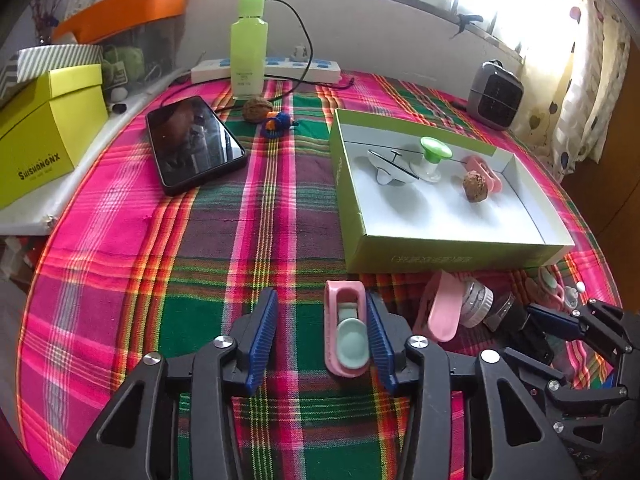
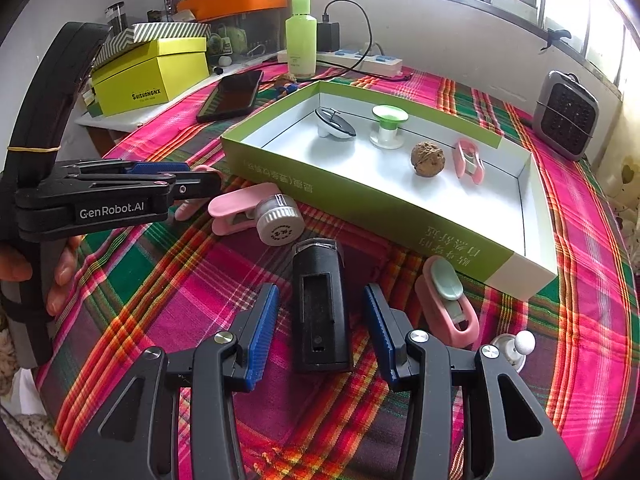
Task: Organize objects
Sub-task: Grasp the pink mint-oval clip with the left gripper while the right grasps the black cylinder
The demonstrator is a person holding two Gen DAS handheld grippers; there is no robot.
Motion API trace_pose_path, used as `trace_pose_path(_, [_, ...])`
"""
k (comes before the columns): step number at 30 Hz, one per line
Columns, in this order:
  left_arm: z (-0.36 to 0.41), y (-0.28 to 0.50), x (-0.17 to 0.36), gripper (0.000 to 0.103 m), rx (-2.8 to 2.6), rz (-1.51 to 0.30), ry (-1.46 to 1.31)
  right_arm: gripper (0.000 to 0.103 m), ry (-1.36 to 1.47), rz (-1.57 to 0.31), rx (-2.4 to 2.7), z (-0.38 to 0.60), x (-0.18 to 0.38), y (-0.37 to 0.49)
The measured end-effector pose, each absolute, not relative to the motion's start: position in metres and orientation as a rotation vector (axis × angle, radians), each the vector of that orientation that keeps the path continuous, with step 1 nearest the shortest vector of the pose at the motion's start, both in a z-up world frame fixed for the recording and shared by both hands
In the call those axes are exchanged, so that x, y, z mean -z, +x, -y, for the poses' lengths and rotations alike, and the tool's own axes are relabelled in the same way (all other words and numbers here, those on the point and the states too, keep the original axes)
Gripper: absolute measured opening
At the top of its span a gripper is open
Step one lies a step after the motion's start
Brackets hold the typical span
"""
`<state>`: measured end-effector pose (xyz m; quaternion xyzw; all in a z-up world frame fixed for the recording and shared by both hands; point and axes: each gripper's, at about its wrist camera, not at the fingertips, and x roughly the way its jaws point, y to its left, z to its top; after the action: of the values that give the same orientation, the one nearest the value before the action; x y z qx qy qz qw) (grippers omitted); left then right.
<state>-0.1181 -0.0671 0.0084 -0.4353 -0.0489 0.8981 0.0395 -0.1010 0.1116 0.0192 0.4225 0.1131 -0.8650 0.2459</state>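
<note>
In the left wrist view my left gripper [image 1: 322, 334] is low over the plaid cloth. A pink clip with a teal pad [image 1: 346, 332] lies between its blue pads, against the right pad and well apart from the left one. In the right wrist view my right gripper [image 2: 322, 330] stands open around a black oblong device [image 2: 320, 304], with a gap on each side. The green-walled box [image 2: 360, 200] holds a white and black piece [image 2: 334, 124], a green-topped spool [image 2: 388, 126], a walnut [image 2: 427, 159] and another pink clip [image 2: 468, 160].
Loose in front of the box lie a pink clip with a white round lens [image 2: 256, 212], a pink and teal clip [image 2: 448, 304] and a small white knob [image 2: 520, 344]. Farther back are a phone [image 1: 194, 144], a walnut [image 1: 257, 109], a blue toy [image 1: 276, 122], a green bottle [image 1: 248, 44], a power strip [image 1: 304, 68] and a grey heater [image 1: 494, 94].
</note>
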Motion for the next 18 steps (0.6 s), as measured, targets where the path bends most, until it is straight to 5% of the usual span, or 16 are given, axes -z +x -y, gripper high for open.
trace_pose_path(10, [0.0687,-0.1206,-0.0081,0.019,-2.754,0.146,-1.339,0.045,1.154,-0.297,2.368,-0.1128,-0.0188,-0.1026])
trace_pose_path(18, [0.0655,-0.1202,-0.0076,0.016,-2.752,0.142,-1.335,0.038,1.158,-0.277,2.384,-0.1151,-0.0192,-0.1036])
